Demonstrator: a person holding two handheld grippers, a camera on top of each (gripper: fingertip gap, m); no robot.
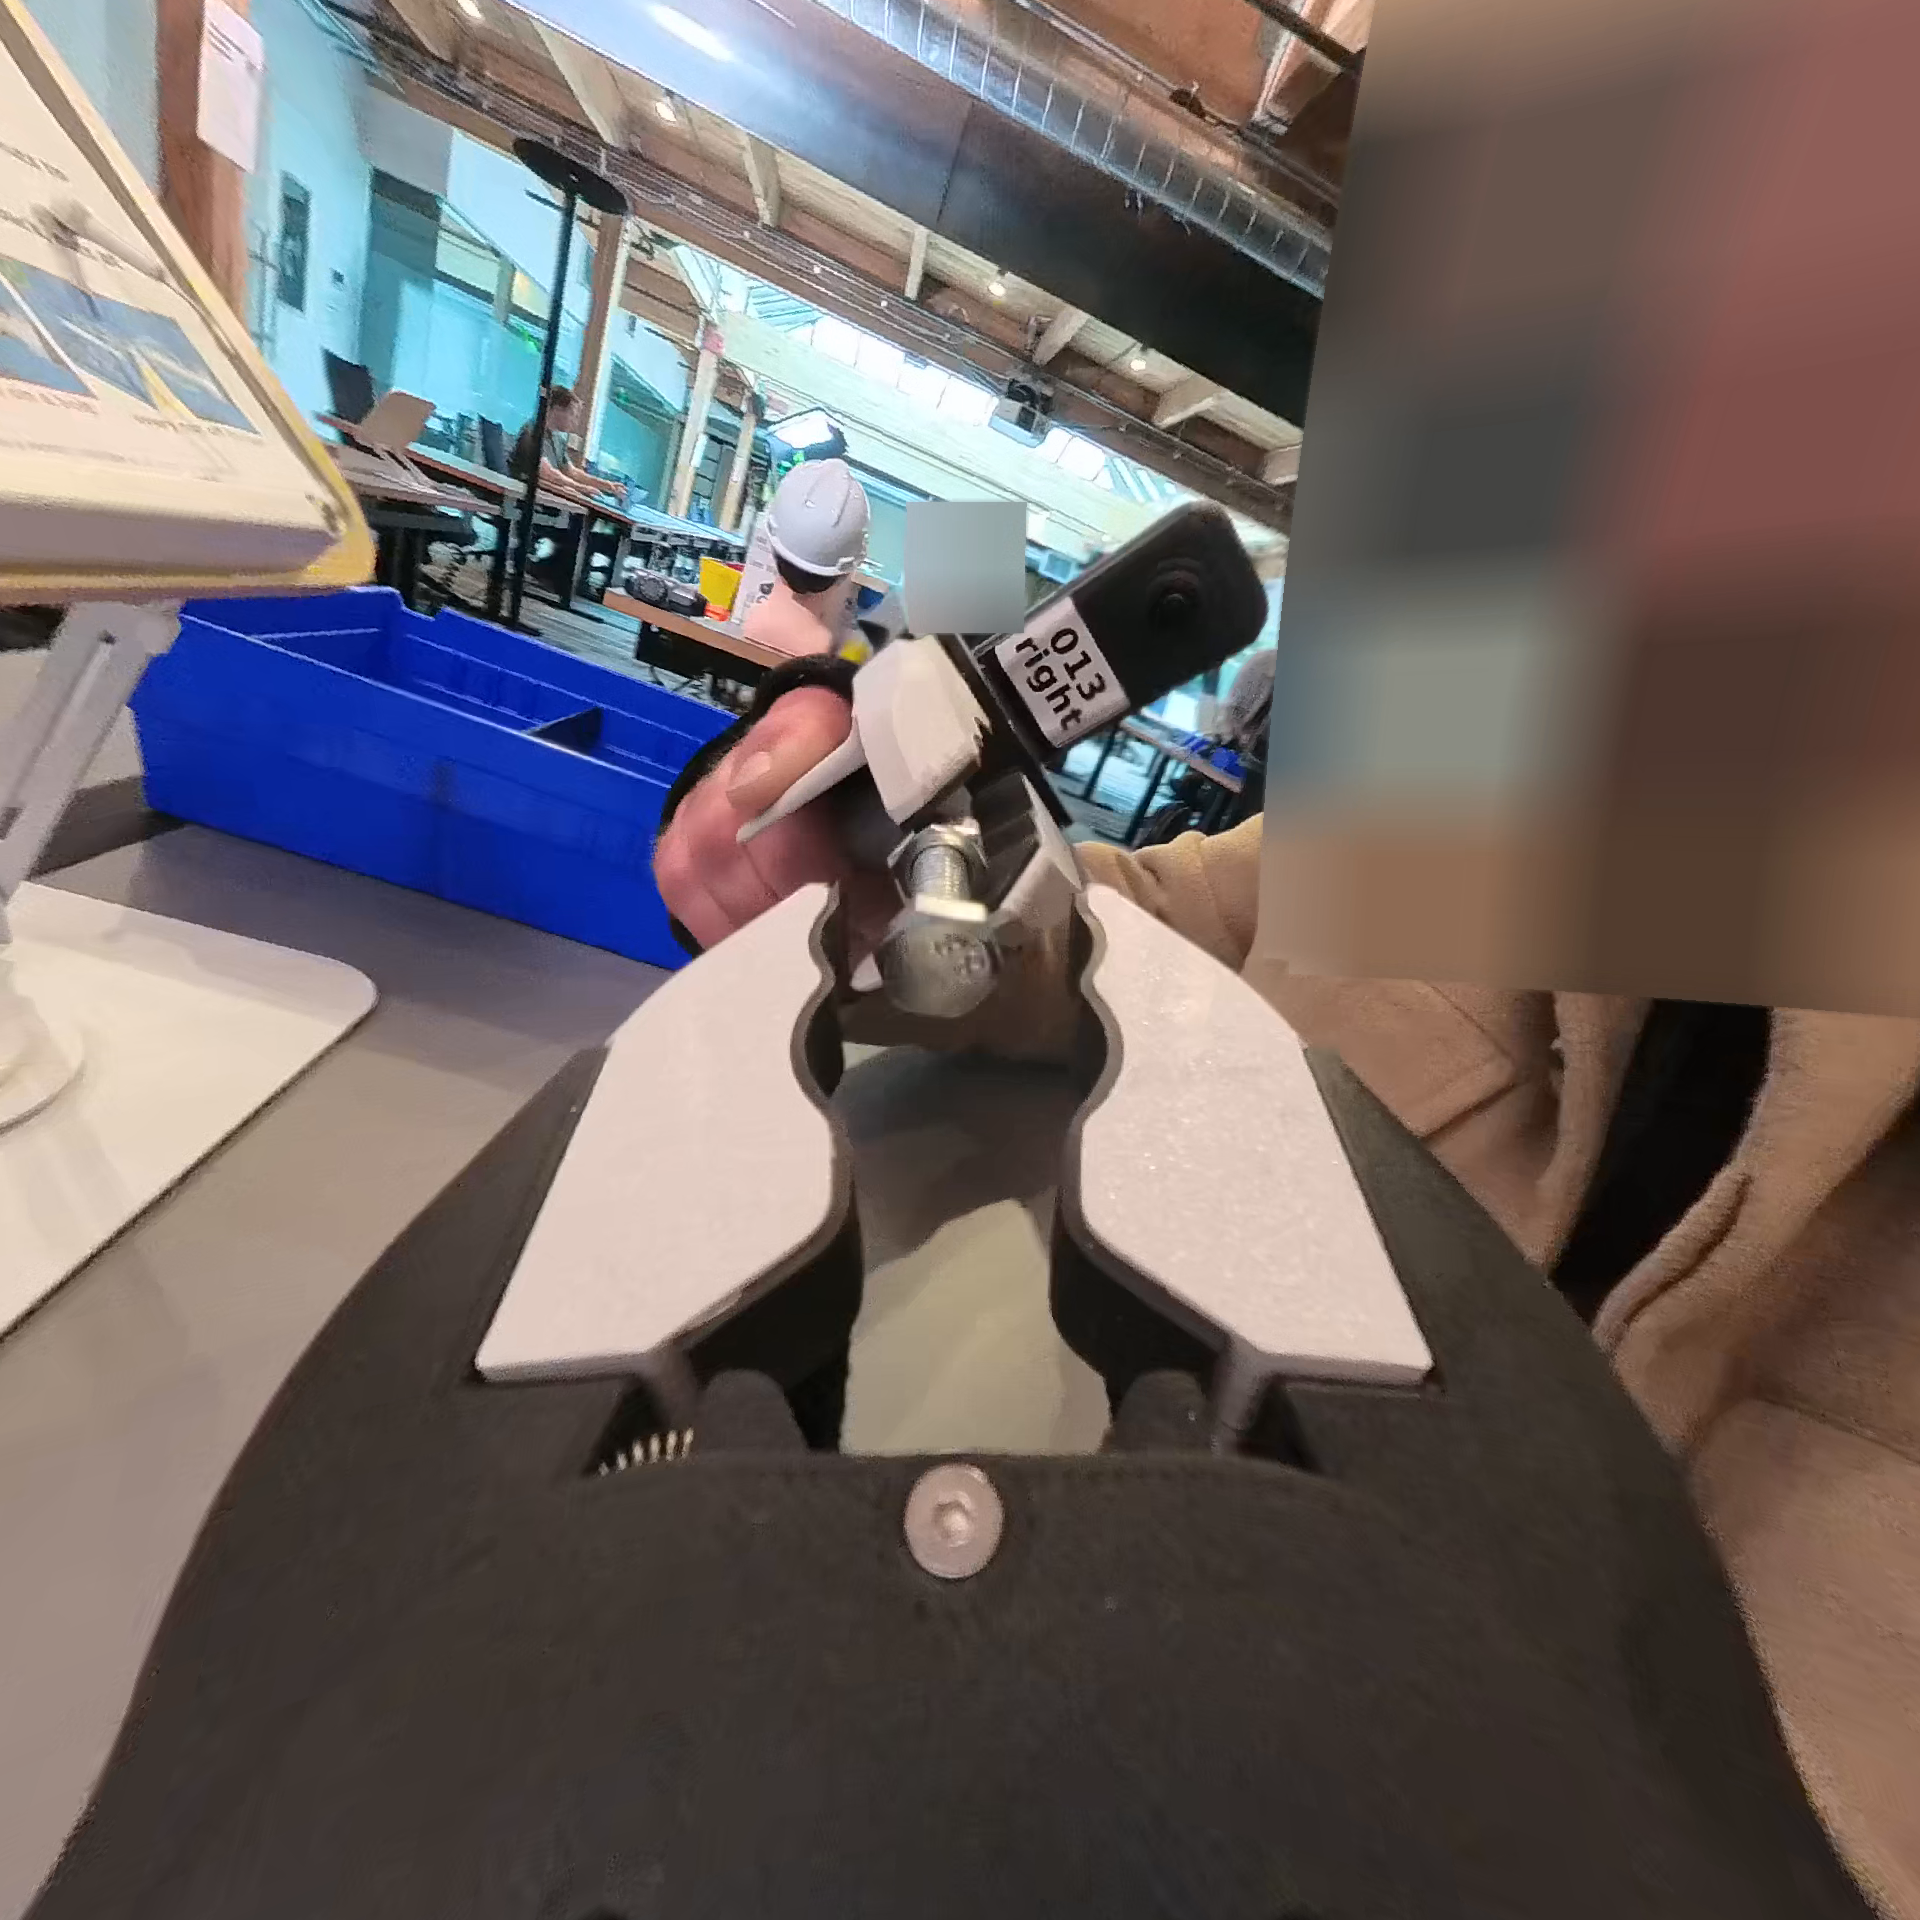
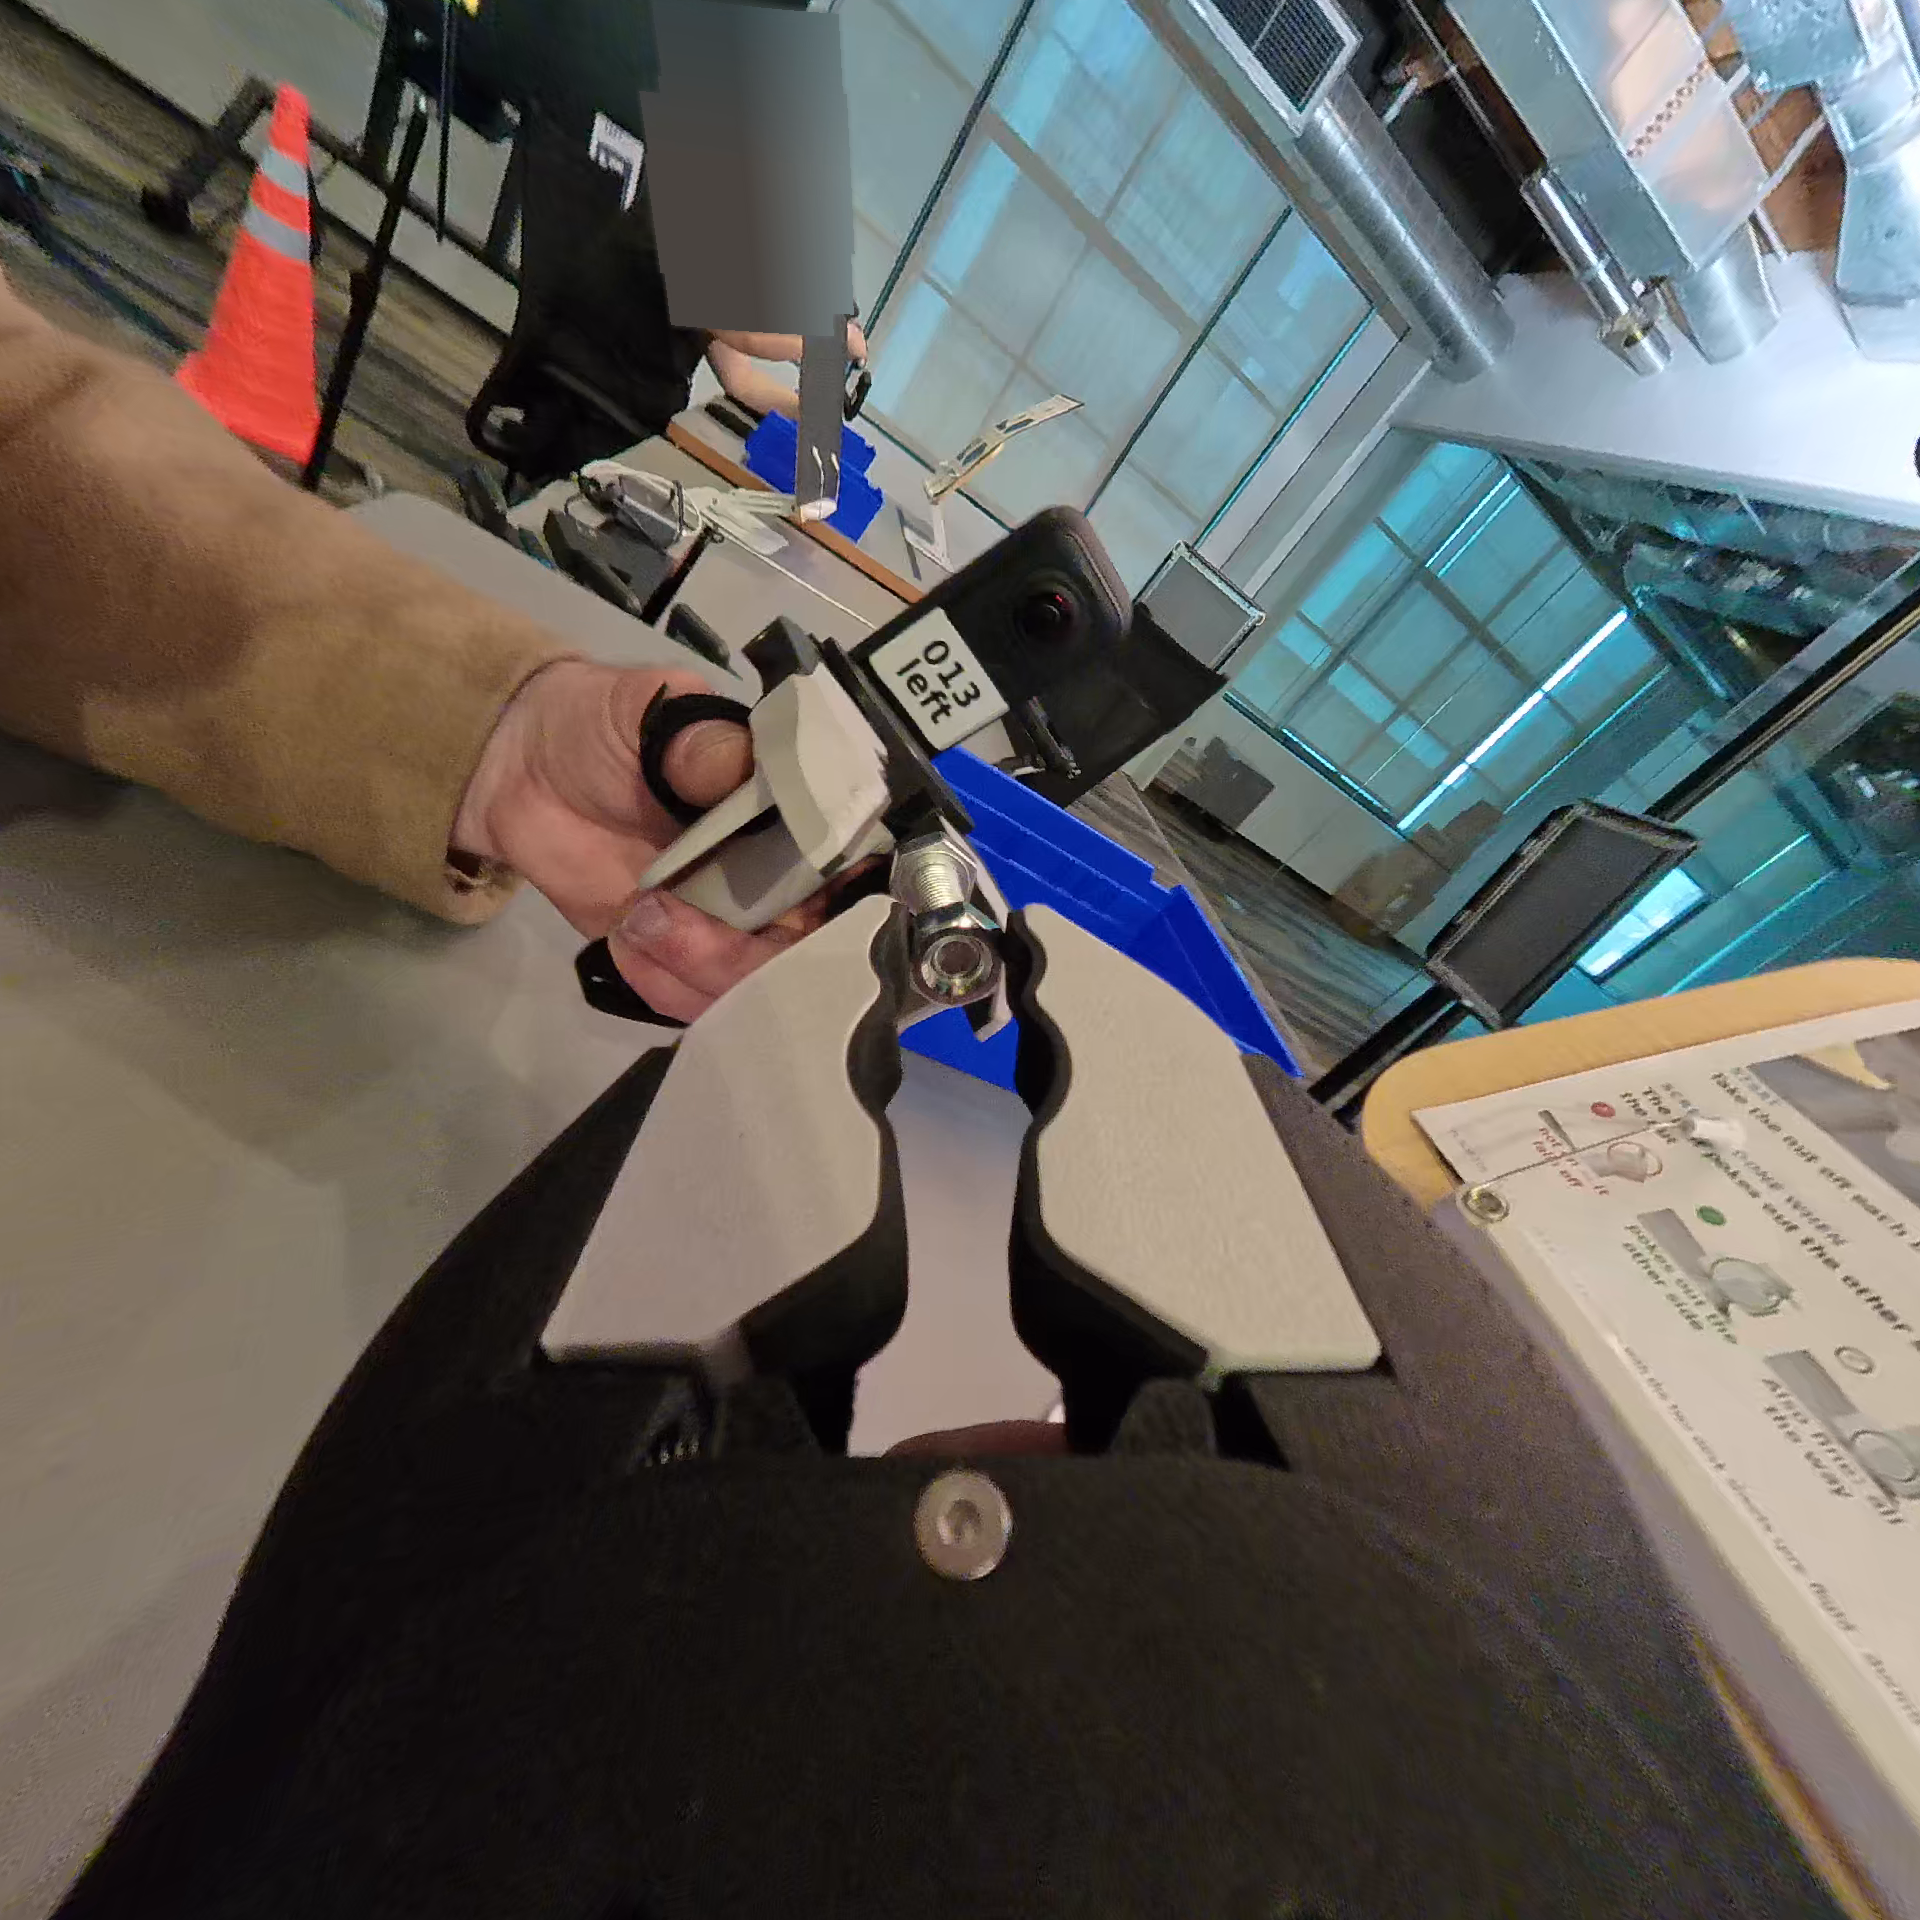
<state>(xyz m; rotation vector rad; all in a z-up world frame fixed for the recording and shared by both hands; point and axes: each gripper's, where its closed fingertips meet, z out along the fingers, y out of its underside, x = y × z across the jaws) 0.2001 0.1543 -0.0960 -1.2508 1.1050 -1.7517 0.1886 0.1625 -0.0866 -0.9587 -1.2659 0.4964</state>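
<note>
The bolt (image 1: 940, 940) sits between both hand-held grippers, its long axis running from one toward the other. The left hand-held gripper (image 1: 951, 971) clamps the head; the right (image 2: 951, 961) closes on the threaded end (nut (image 2: 935, 868) just beyond), above the bench (image 2: 208, 1091).

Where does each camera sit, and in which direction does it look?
Left wrist view: sits on the left claw, looks along its fingers over the grey table at the person's right hand; the tan coat shows.
Right wrist view: sits on the right claw, looks the opposite way at the left hand and left sleeve.
Shared: the bolt between the claws and the blue bin; the views face each other.
</note>
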